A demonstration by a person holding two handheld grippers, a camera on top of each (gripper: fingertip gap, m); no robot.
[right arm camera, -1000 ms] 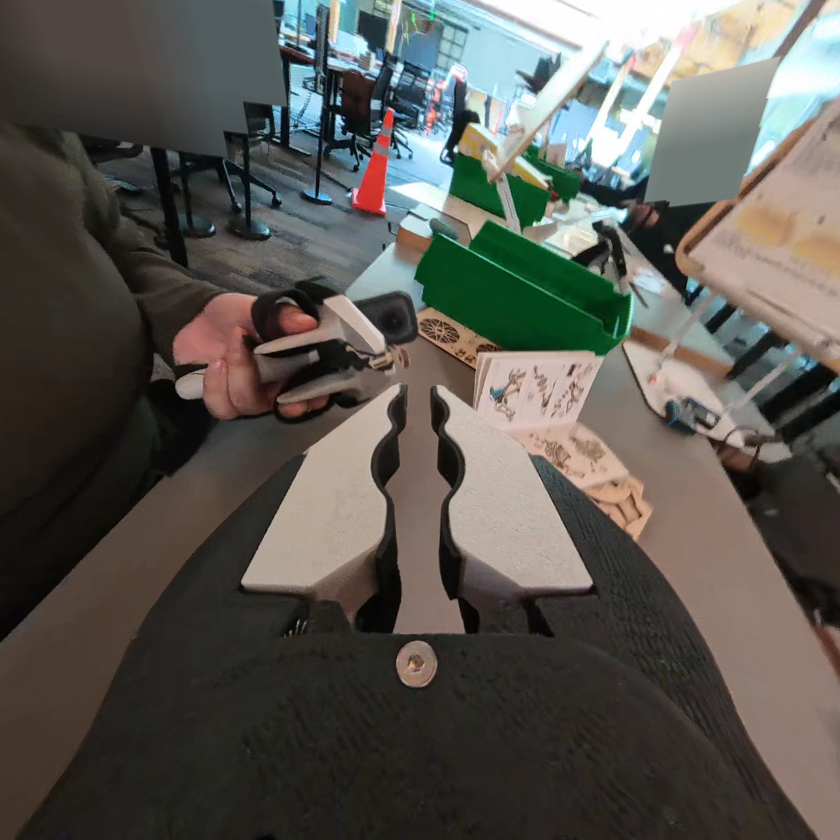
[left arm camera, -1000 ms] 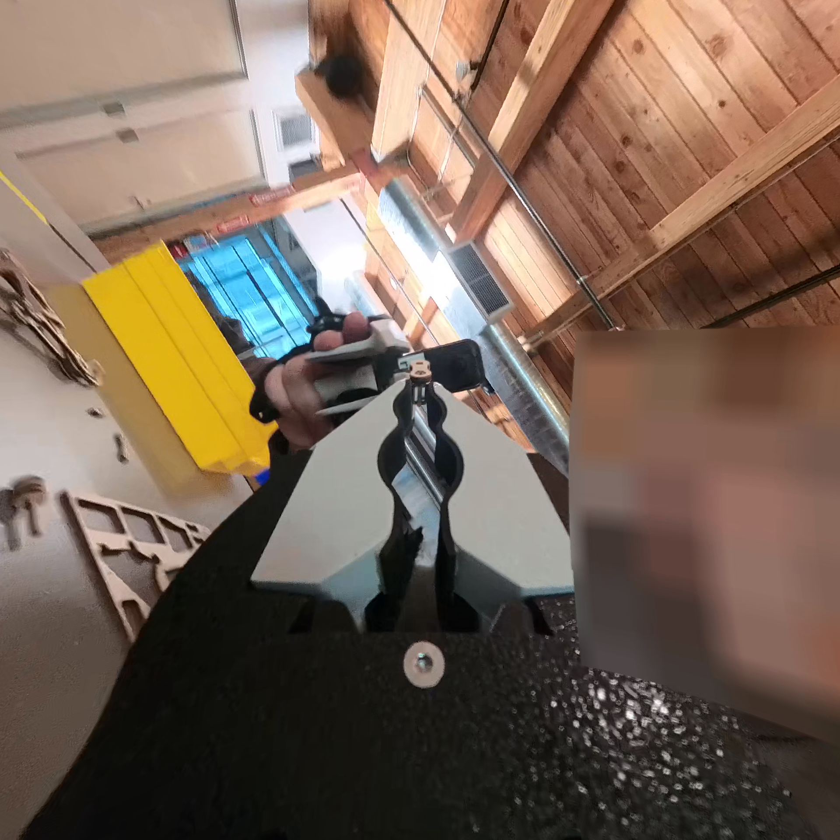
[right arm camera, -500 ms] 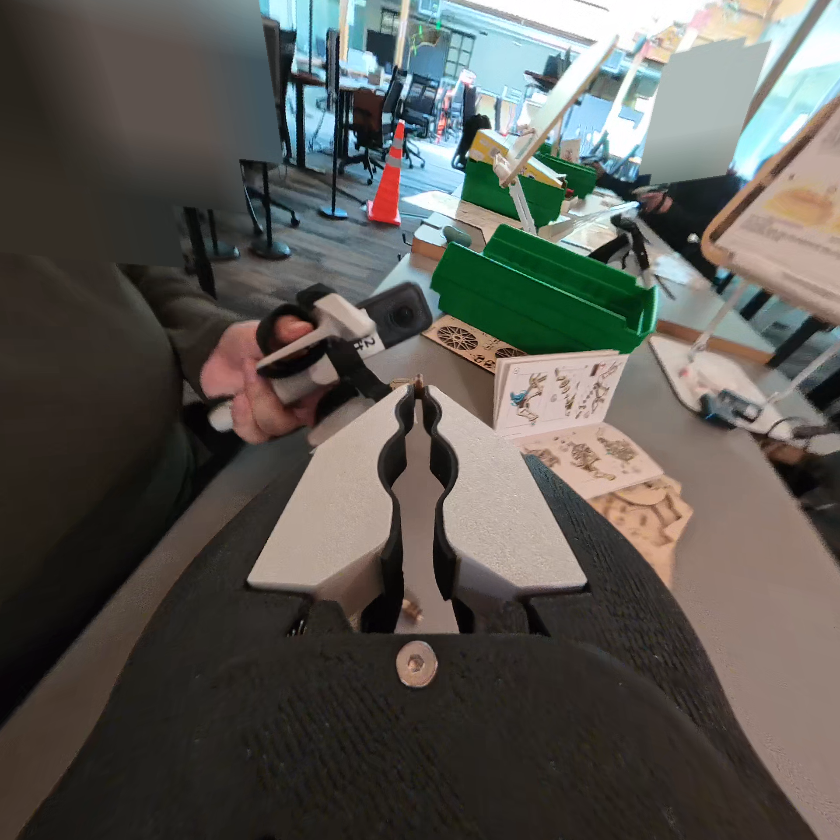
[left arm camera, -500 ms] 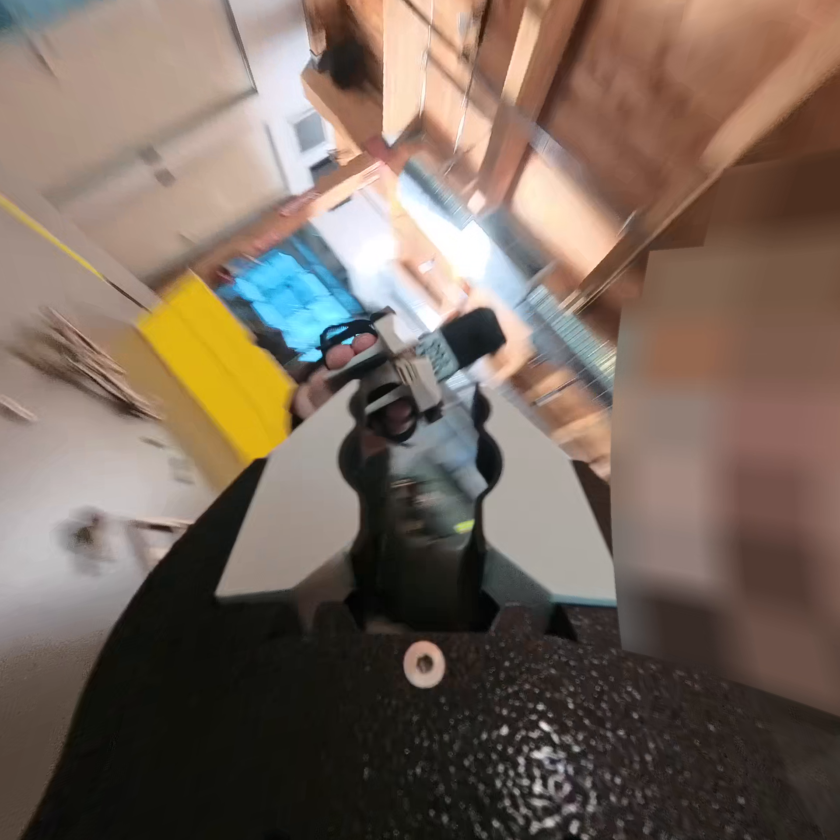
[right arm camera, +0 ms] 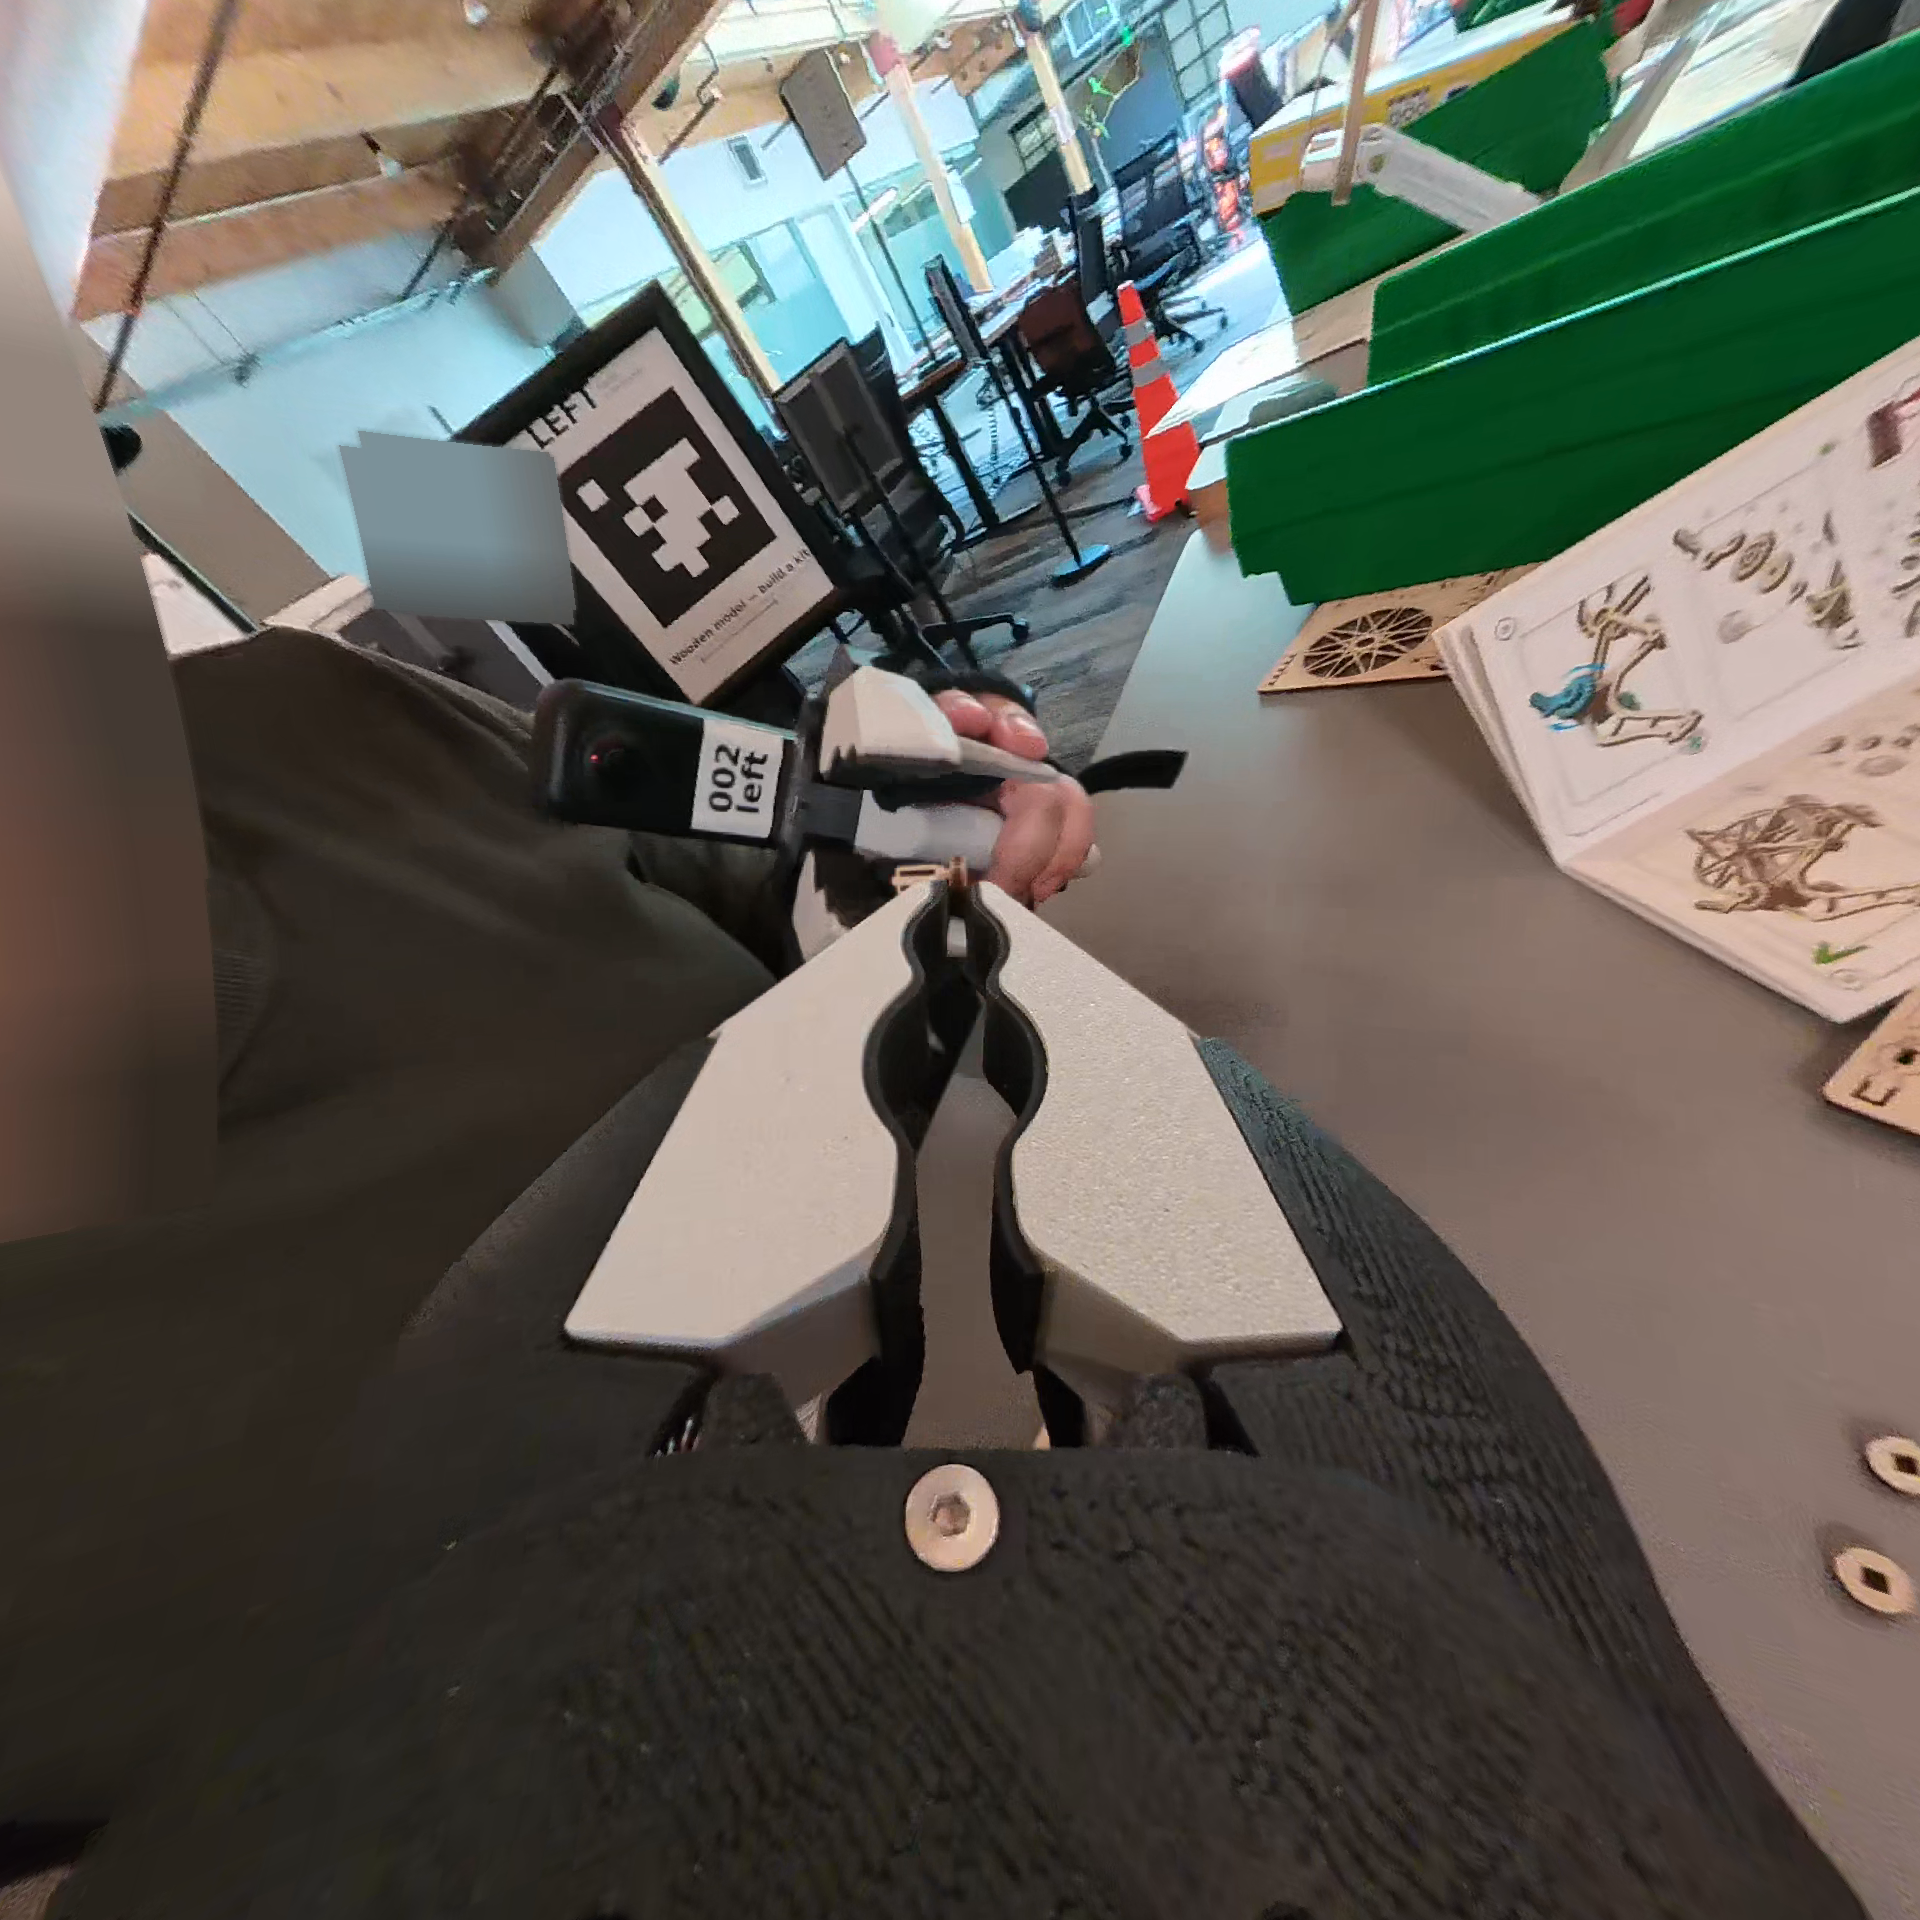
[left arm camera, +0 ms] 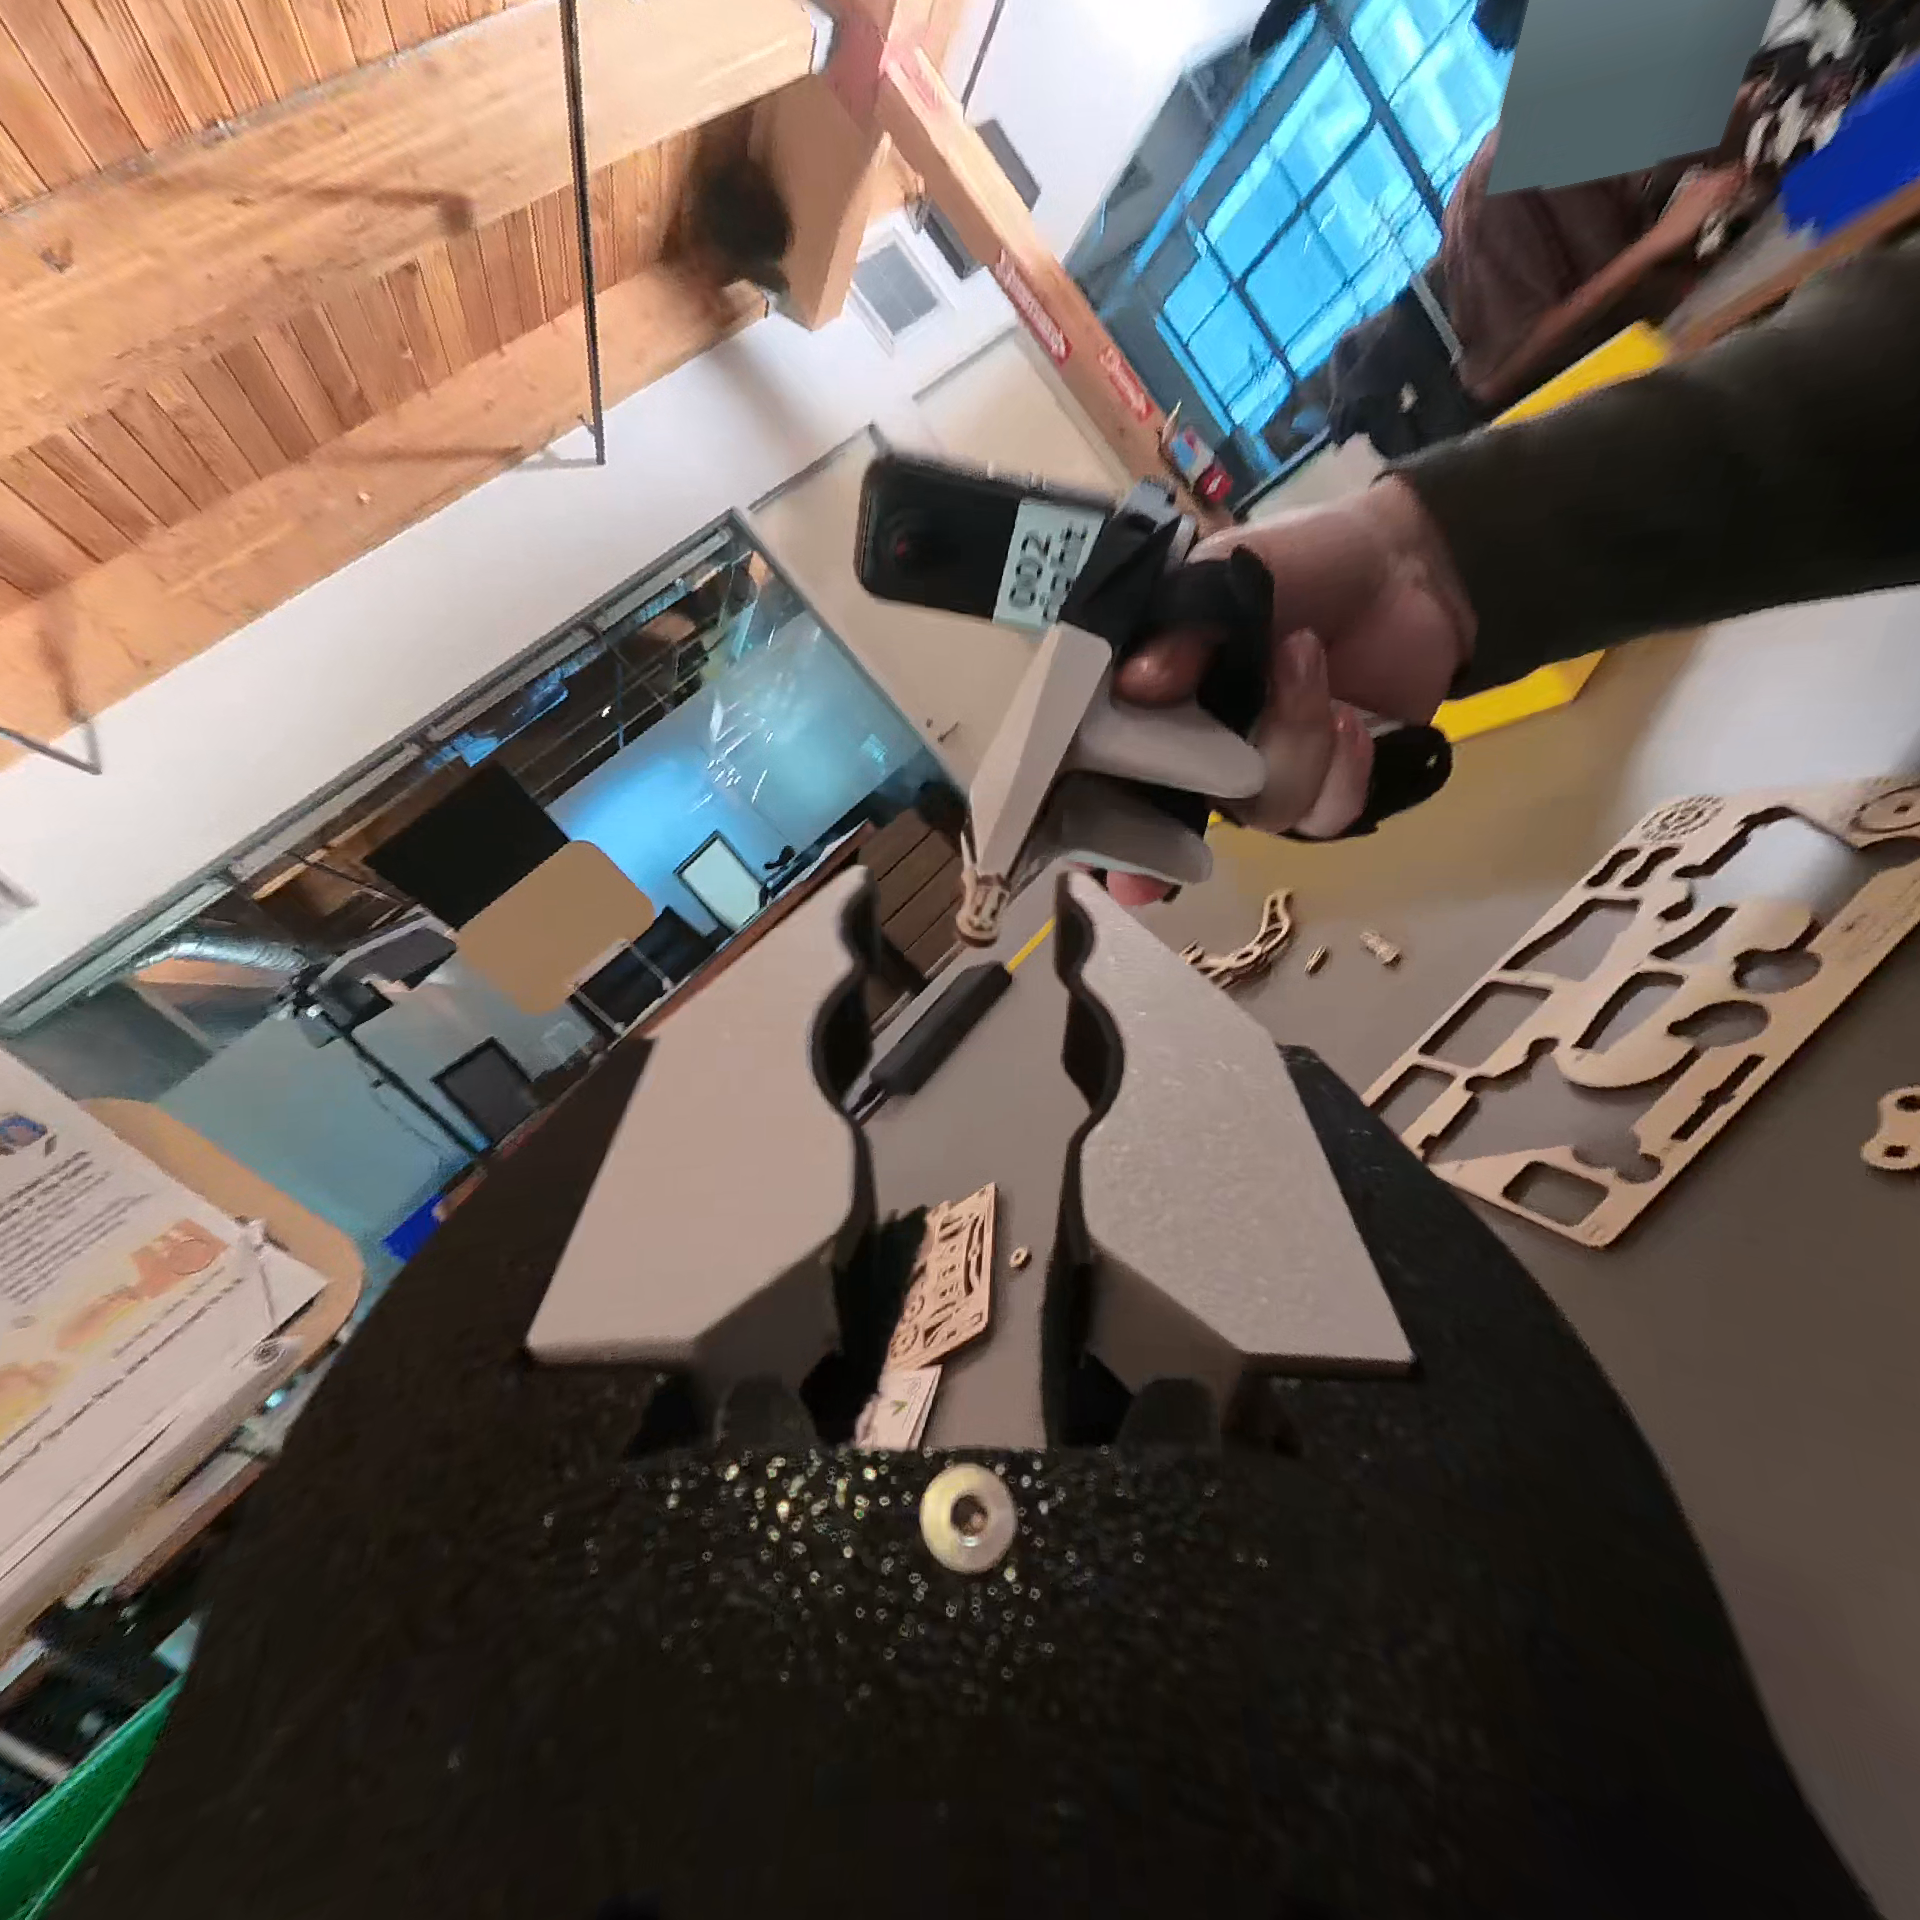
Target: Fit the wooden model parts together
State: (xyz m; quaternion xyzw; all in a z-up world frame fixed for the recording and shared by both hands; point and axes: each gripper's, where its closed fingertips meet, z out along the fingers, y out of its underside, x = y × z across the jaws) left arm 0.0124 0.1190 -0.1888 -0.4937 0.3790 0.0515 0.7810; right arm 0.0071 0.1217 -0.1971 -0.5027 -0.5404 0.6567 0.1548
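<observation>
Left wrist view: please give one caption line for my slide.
Open left gripper faces the right gripper, which pinches a small wooden part above the grey table.

The tabletop [left arm camera: 1558,1351] is plain grey. On it, at the right of the left wrist view, lies a pale tan wooden sheet [left arm camera: 1621,1049] with many cut-out holes. The left hand-held gripper [left arm camera: 961,935] has light grey fingers [left arm camera: 727,1195] with black inner lining and a black speckled body. In the right wrist view, the bins [right arm camera: 1558,436] at the upper right are bright green, the cone [right arm camera: 1158,416] is orange with a pale band, and the booklet [right arm camera: 1714,769] is white with brown and blue drawings.
</observation>
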